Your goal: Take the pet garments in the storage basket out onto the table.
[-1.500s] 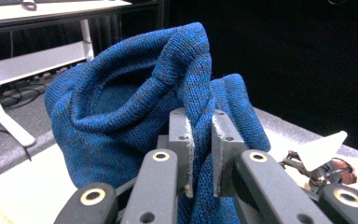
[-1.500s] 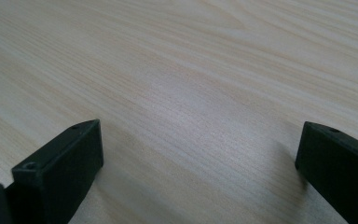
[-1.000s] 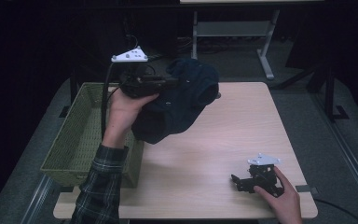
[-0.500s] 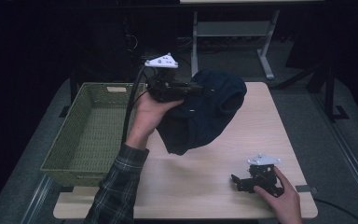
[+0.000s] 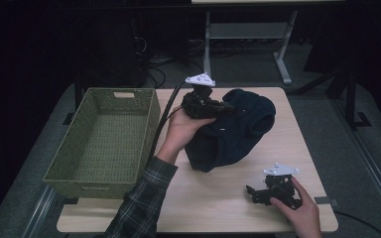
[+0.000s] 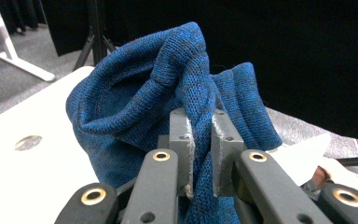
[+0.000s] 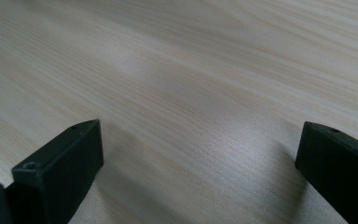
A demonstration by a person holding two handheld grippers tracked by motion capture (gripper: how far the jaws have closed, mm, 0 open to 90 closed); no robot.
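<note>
Here we saw the left gripper point(image 5: 226, 108) raised over the far middle of the tabletop point(image 5: 213, 198), its jaws pinching a fold of a dark blue knit garment point(image 5: 233, 134). In the left gripper view the fold point(image 6: 200, 112) ran straight up between the two grey pads point(image 6: 182, 140), which were pressed against it from both sides, and the rest of the knit bunched above and to the left of them. From above, the garment hung from the gripper in a loose heap, its lower part resting on the tabletop just right of the basket point(image 5: 104, 144). The woven green basket stood at the left side of the tabletop, beside the left hand point(image 5: 183, 131), whose plaid sleeve point(image 5: 139, 208) came in from the bottom. The right gripper point(image 5: 258, 194) lay low at the near right corner, well apart from the garment, with the right hand point(image 5: 300, 210) on it. In the right gripper view its black jaws point(image 7: 191, 172) were spread wide over bare pale wood, with nothing between them.
</note>
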